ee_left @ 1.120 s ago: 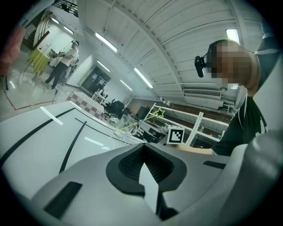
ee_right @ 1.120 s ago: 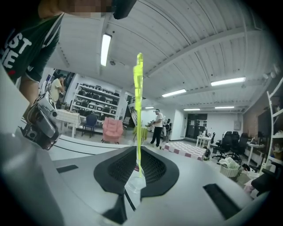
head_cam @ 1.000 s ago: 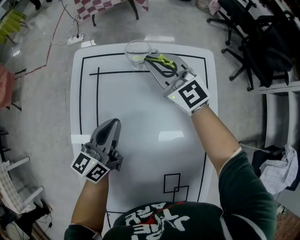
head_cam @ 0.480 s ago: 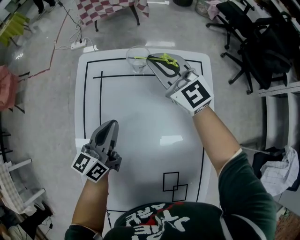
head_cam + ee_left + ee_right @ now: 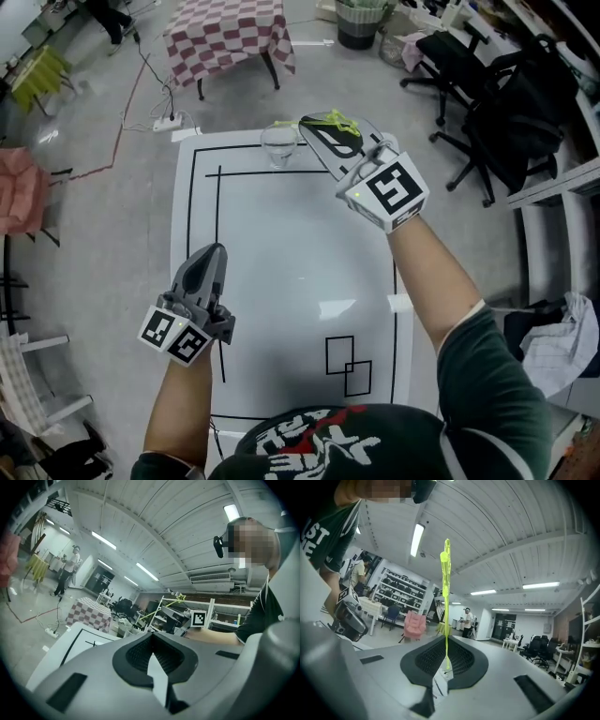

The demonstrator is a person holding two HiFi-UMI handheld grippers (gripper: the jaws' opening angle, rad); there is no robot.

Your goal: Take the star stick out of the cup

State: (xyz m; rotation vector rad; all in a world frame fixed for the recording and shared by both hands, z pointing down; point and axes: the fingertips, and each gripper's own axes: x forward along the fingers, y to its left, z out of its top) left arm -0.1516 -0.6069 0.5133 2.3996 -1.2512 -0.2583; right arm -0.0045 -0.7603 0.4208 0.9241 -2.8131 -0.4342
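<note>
A clear cup (image 5: 279,146) stands at the far end of the white table (image 5: 291,272). My right gripper (image 5: 317,128) is raised beside it, to its right, shut on the yellow-green star stick (image 5: 330,119). The stick's thin end points left, above the cup's rim. In the right gripper view the stick (image 5: 446,588) rises straight up from between the closed pads of the gripper (image 5: 446,666). In the left gripper view the stick (image 5: 165,605) shows far off, star end up. My left gripper (image 5: 215,255) rests low at the table's near left, shut and holding nothing (image 5: 152,654).
Black tape lines frame the table, with two overlapping squares (image 5: 344,362) near me. On the floor beyond stand a checked-cloth table (image 5: 225,36) and a power strip with cable (image 5: 169,122). Office chairs (image 5: 487,103) stand at the right.
My right gripper has lifted with the stick, drawing its thin end up out of the cup. The left gripper has stayed where it was; the view has shifted.
</note>
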